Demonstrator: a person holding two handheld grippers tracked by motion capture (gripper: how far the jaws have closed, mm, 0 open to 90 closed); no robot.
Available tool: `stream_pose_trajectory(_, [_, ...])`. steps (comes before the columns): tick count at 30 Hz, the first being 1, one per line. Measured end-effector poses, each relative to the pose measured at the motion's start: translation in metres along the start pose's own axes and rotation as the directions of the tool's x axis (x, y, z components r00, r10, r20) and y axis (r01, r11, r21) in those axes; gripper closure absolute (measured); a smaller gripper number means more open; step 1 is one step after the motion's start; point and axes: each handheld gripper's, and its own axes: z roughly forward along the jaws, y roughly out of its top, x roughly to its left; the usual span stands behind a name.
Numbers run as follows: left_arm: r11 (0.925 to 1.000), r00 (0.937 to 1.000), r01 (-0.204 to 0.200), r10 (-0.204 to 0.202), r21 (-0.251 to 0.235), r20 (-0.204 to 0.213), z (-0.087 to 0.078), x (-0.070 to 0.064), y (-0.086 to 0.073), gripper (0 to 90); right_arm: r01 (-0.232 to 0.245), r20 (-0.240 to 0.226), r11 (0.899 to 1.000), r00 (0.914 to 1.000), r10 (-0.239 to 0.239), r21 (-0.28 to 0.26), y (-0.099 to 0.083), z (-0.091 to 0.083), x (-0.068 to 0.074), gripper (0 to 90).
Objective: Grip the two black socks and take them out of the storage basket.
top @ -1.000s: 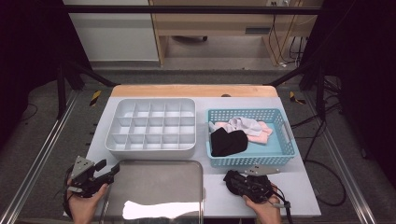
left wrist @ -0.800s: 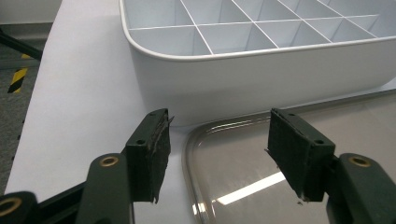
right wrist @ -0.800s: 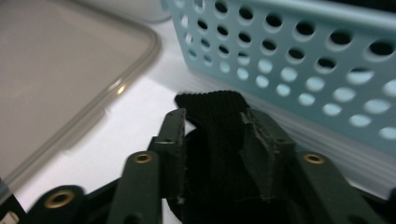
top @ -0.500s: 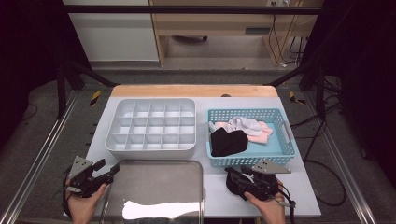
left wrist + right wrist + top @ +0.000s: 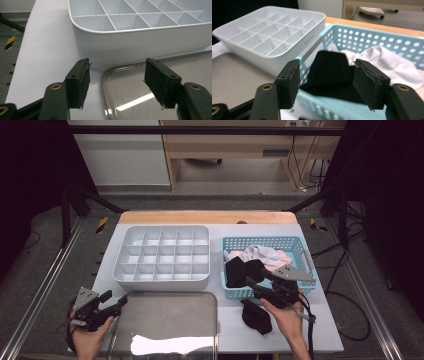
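A blue basket [image 5: 301, 251] at the right of the table holds a black cloth [image 5: 239, 270], a white cloth [image 5: 263, 254] and something pink [image 5: 283, 265]. My right gripper [image 5: 248, 284] stands open at the basket's near wall. In the right gripper view the black cloth [image 5: 329, 67] lies just beyond and between the jaws of the right gripper [image 5: 325, 80], inside the basket [image 5: 367, 40]. Another black cloth piece [image 5: 256, 316] lies on the table by the right hand. My left gripper [image 5: 121, 301] is open and empty over the near-left corner of a metal tray [image 5: 170, 320].
A white divided organiser [image 5: 160, 255] with several empty compartments sits left of the basket, behind the metal tray. In the left gripper view its wall [image 5: 150, 37] rises right ahead, with the metal tray's rim [image 5: 102, 80] below. The table's left edge is near the left hand.
My right gripper has moved forward from the table's front up to the basket's near wall. A black cloth piece now shows where it was. The left gripper has hardly moved.
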Motion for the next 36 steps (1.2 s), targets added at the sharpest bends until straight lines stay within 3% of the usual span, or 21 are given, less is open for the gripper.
stream_pose_trajectory(8, [1.0000,1.0000,0.002,-0.002,0.003,0.000,0.001,0.000,0.000,36.1,-0.019,0.046,1.000,0.9988,0.018,0.005,0.022,0.028,-0.014,34.4])
stream_pose_trajectory(16, [1.0000,1.0000,0.002,-0.002,0.008,0.005,0.002,-0.001,0.000,36.6,-0.022,0.059,1.000,0.9980,0.021,0.011,0.042,0.050,-0.025,32.5])
stream_pose_trajectory(28, [0.9999,1.0000,0.000,0.000,0.014,0.009,0.004,0.000,0.000,36.8,-0.015,0.054,0.997,0.9985,0.011,0.075,0.042,0.082,-0.028,38.2])
stream_pose_trajectory(36, [0.9999,1.0000,-0.001,0.001,0.015,0.007,0.004,0.000,0.000,36.9,0.012,0.047,0.996,0.9988,-0.016,0.086,0.052,0.098,-0.028,41.2])
